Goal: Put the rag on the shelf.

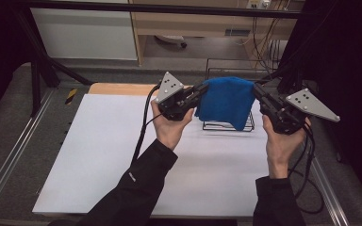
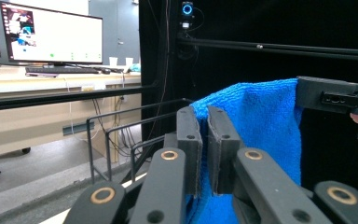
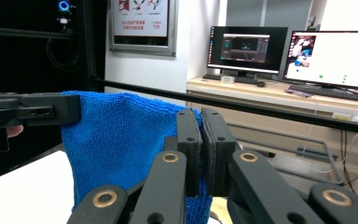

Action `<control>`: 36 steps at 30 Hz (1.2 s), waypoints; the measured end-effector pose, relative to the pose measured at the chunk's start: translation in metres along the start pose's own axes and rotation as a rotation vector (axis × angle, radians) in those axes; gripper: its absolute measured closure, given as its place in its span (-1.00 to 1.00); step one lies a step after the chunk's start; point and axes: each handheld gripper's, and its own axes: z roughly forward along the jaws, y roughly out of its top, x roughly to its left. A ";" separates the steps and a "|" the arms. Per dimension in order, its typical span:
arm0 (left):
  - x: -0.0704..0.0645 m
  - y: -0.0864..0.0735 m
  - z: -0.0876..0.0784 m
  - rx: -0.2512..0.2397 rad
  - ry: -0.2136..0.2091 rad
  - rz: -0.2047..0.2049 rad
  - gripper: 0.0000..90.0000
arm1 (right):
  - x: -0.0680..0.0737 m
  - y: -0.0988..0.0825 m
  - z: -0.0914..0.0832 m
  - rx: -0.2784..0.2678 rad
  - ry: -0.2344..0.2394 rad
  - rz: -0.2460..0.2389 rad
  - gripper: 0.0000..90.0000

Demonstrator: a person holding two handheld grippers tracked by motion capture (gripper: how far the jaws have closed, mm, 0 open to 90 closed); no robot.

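the left gripper [image 1: 199,91] and right gripper [image 1: 257,90] are each pinching a top corner of the blue terry cloth [image 1: 227,100], fingers clamped narrow, holding it above the black wire rack [image 1: 228,125] on the white bench [image 1: 99,155].

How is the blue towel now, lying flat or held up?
Held up. The blue towel hangs between the left gripper and right gripper, each shut on a top corner, above the wire rack.

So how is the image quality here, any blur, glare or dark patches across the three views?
High view: even light on the white table, corners dark, blue cloth sharp. Left gripper view: the near jaws look soft, the monitor is blown out. Right gripper view: the same, its bright screen washed out, cloth weave crisp.
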 end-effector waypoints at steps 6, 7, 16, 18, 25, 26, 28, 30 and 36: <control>-0.002 0.008 0.011 -0.024 -0.004 -0.002 0.88 | -0.010 0.009 -0.001 -0.023 -0.017 -0.002 0.94; -0.002 0.009 0.013 -0.029 -0.006 -0.006 0.89 | -0.012 0.010 -0.001 -0.028 -0.019 0.000 0.94; -0.002 0.020 0.030 -0.052 -0.001 0.000 0.88 | -0.023 0.019 0.002 -0.055 -0.028 0.007 0.94; -0.001 0.024 0.034 -0.054 -0.003 0.005 0.88 | -0.026 0.022 0.003 -0.062 -0.030 0.005 0.94; 0.004 0.036 0.045 -0.062 0.000 0.019 0.88 | -0.036 0.034 0.013 -0.070 -0.038 -0.001 0.94; 0.004 0.038 0.046 -0.063 0.000 0.023 0.88 | -0.038 0.036 0.015 -0.068 -0.038 -0.002 0.94; 0.005 0.042 0.048 -0.065 0.002 0.027 0.89 | -0.041 0.039 0.018 -0.063 -0.036 -0.007 0.94; 0.006 0.045 0.051 -0.063 0.003 0.027 0.88 | -0.044 0.042 0.022 -0.056 -0.036 -0.010 0.94; 0.008 0.057 0.058 -0.069 0.005 0.031 0.88 | -0.053 0.054 0.028 -0.064 -0.038 -0.014 0.94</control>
